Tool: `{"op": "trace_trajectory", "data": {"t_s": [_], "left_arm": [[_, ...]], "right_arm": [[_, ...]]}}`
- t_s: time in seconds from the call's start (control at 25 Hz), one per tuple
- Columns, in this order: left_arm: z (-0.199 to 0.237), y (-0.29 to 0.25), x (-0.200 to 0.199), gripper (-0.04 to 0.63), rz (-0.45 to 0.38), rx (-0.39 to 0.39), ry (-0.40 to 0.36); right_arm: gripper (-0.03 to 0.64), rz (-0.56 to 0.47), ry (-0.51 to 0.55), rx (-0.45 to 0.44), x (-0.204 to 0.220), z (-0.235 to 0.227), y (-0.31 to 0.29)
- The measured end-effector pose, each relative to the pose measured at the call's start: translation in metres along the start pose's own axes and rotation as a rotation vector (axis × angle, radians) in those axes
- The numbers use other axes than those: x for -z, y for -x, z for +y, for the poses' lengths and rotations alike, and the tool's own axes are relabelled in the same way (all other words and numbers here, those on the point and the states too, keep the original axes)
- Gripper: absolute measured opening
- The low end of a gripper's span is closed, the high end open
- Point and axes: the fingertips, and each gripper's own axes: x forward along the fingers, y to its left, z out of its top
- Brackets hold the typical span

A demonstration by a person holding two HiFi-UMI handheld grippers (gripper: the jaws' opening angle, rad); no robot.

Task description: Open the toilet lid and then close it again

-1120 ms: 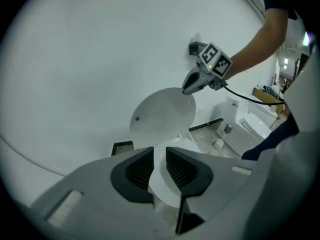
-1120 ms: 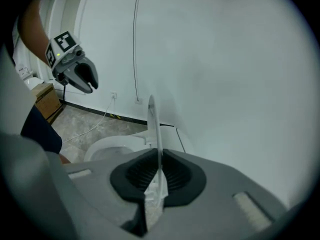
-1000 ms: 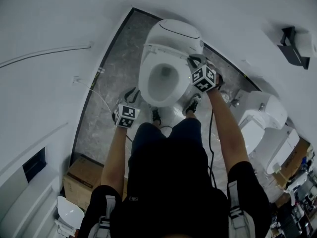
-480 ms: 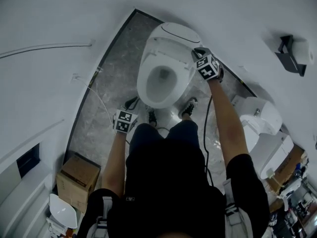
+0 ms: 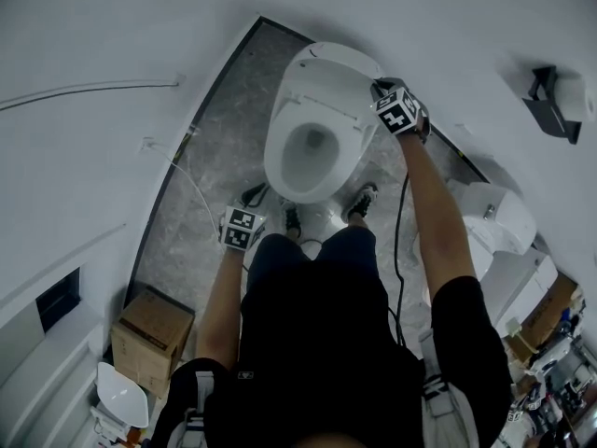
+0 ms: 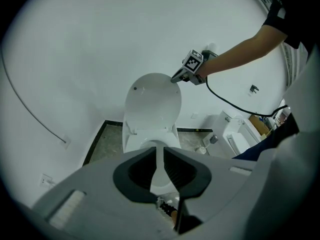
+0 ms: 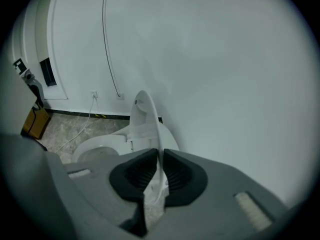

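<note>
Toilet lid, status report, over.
Right gripper pinches toilet lid edge, jaws just opened slightly. Left gripper empty, jaws just narrowed to a slit. Lid raised. Nothing in the way.

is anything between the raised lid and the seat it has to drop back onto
Nothing visible. The lid stands upright with the right gripper on its edge, jaws just eased slightly wider around it; the seat below is bare.

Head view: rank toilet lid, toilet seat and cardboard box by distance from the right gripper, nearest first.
1. toilet lid: raised, its edge between the jaws of the right gripper, which have just been opening slightly.
2. toilet seat: down, just lower left of the gripper.
3. cardboard box: on the floor, far lower left.
</note>
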Motion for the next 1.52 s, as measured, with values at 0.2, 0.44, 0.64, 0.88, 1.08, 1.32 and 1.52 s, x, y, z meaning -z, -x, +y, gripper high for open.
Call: {"op": "trace_trajectory", "data": {"t_s": [0.2,0.44,0.64,0.88,1.08,1.32,1.52], "left_arm": [[-0.001,0.002,-0.002,0.055,-0.007,0.002,-0.001],[-0.006,0.000,-0.002,0.055,-0.009,0.017,-0.010],[-0.013,-0.002,-0.012,0.055,-0.035,0.034,-0.008],[-0.019,-0.003,-0.024,0.055,-0.082,0.082,0.036],[-0.023,-0.001,-0.036,0.055,-0.092,0.091,0.011],[-0.022,0.001,-0.031,0.055,-0.093,0.084,0.024],[-0.023,0.003,-0.026,0.055,-0.081,0.068,0.048]], "right_arm": [[0.106,0.004,-0.022,0.020,0.003,-0.004,0.003],[0.107,-0.051,-0.044,0.051,0.004,-0.001,0.022],[0.107,-0.097,-0.054,0.045,0.009,0.019,0.050],[0.098,-0.129,-0.079,0.009,0.031,0.071,0.083],[0.098,-0.108,-0.100,0.011,0.055,0.079,0.090],[0.103,-0.106,-0.111,0.049,0.048,0.052,0.082],[0.107,-0.090,-0.080,0.059,0.038,0.022,0.067]]}}
